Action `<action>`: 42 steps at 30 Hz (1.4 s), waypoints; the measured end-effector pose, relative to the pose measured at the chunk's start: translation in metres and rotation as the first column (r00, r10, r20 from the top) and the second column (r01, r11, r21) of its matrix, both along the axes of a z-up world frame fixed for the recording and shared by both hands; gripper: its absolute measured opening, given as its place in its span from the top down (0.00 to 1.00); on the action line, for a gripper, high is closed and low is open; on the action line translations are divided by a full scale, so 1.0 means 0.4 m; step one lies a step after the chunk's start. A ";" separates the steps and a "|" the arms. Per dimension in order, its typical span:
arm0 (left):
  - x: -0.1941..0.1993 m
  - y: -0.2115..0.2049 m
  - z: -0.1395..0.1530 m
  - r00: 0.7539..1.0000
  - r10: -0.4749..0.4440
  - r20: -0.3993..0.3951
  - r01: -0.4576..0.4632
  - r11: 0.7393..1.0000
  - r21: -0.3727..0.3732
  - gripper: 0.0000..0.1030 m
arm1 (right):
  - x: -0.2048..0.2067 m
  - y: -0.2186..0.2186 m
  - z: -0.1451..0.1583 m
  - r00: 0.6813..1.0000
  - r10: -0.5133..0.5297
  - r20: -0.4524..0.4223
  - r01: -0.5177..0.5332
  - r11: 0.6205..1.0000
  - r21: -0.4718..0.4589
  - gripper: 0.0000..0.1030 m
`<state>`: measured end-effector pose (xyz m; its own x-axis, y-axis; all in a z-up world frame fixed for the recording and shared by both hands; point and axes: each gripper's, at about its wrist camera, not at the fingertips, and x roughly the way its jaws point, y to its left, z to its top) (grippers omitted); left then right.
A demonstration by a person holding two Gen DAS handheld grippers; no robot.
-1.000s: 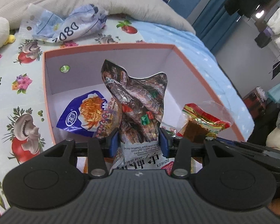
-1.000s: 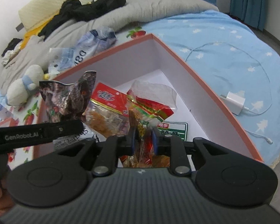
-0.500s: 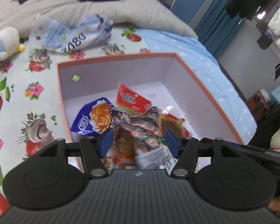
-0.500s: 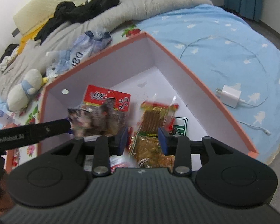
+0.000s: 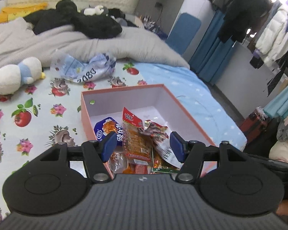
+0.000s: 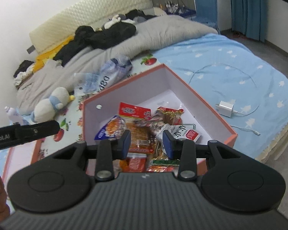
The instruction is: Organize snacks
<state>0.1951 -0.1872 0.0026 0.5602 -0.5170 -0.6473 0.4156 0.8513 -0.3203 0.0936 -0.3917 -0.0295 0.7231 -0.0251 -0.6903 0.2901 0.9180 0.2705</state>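
An open orange box (image 5: 124, 90) (image 6: 184, 80) with a white inside sits on the bed. Several snack packets lie in its near half: a blue packet (image 5: 105, 128) (image 6: 111, 128), a red and orange packet (image 5: 134, 134) (image 6: 134, 112), and a dark crumpled packet (image 5: 159, 136) (image 6: 159, 126). My left gripper (image 5: 143, 147) is open and empty, held above the box's near edge. My right gripper (image 6: 146, 141) is open and empty, also above the near edge. The left gripper's body also shows at the left of the right wrist view (image 6: 25, 134).
A crumpled blue and white plastic bag (image 5: 82, 71) (image 6: 107, 76) and a plush toy (image 5: 15, 74) (image 6: 51, 103) lie beyond the box. A white charger with its cable (image 6: 225, 107) lies right of the box. A grey duvet (image 5: 86, 44) covers the bed's far half. Another orange box edge (image 6: 34, 149) lies at left.
Both grippers opened and let their packets fall into the box. Both then pulled up and back, so the box looks smaller and farther.
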 end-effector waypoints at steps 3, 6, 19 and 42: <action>-0.057 0.028 0.030 1.000 -0.001 0.023 0.001 1.000 -0.012 0.36 | -0.043 0.018 0.029 1.000 -0.002 0.025 0.002 1.000 -0.006 0.62; -0.115 0.059 0.057 0.999 -0.001 0.049 0.002 1.000 -0.022 0.36 | -0.089 0.040 0.057 0.999 -0.005 0.052 0.005 1.000 -0.012 0.62; -0.332 0.196 0.096 0.994 0.041 0.106 -0.037 0.999 -0.040 0.36 | -0.264 0.131 0.115 0.992 0.020 0.126 -0.017 1.000 -0.025 0.61; -0.535 0.272 0.078 0.987 0.070 0.143 -0.070 0.998 -0.007 0.36 | -0.441 0.231 0.114 0.982 0.090 0.169 -0.076 0.993 -0.090 0.44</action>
